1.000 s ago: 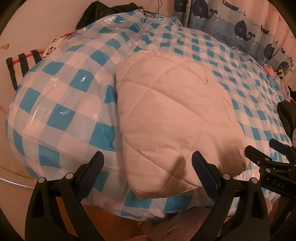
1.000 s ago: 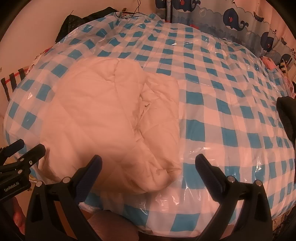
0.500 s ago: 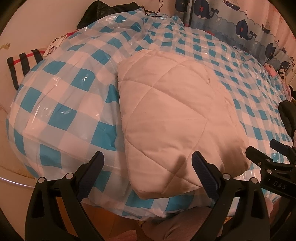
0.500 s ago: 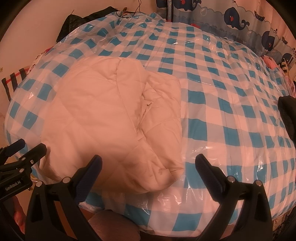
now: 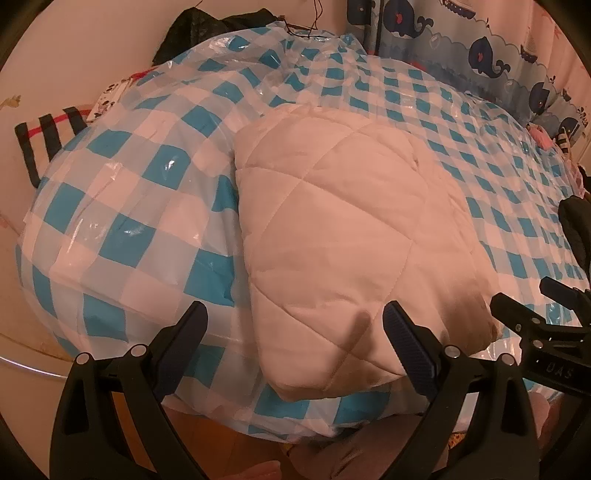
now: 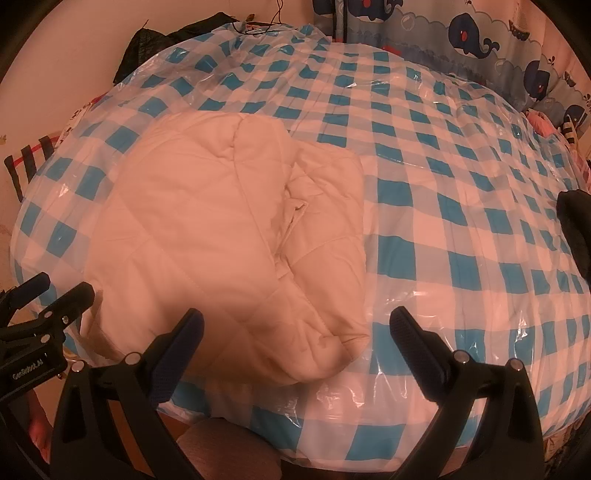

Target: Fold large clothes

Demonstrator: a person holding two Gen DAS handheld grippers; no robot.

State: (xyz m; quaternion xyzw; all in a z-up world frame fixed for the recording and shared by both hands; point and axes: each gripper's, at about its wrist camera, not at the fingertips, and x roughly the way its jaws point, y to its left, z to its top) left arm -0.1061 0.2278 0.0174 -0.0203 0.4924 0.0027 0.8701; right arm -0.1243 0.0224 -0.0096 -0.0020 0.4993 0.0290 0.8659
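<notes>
A white quilted garment (image 5: 343,236) lies folded in a thick rectangle on the bed's blue and white checked plastic cover (image 5: 122,206). It also shows in the right wrist view (image 6: 207,243), with a second folded layer beside it on the right. My left gripper (image 5: 295,332) is open and empty, held above the garment's near edge. My right gripper (image 6: 295,336) is open and empty above the garment's near right corner. Each gripper shows at the edge of the other's view.
A whale-print curtain (image 6: 480,33) hangs behind the bed. Dark clothing (image 5: 207,26) lies at the far left corner. A striped cloth (image 5: 48,136) sits at the left. A dark object (image 6: 576,229) lies at the bed's right edge.
Both grippers have drawn slightly back and down; the garment sits a little lower and larger in view. The garment itself has not moved.
</notes>
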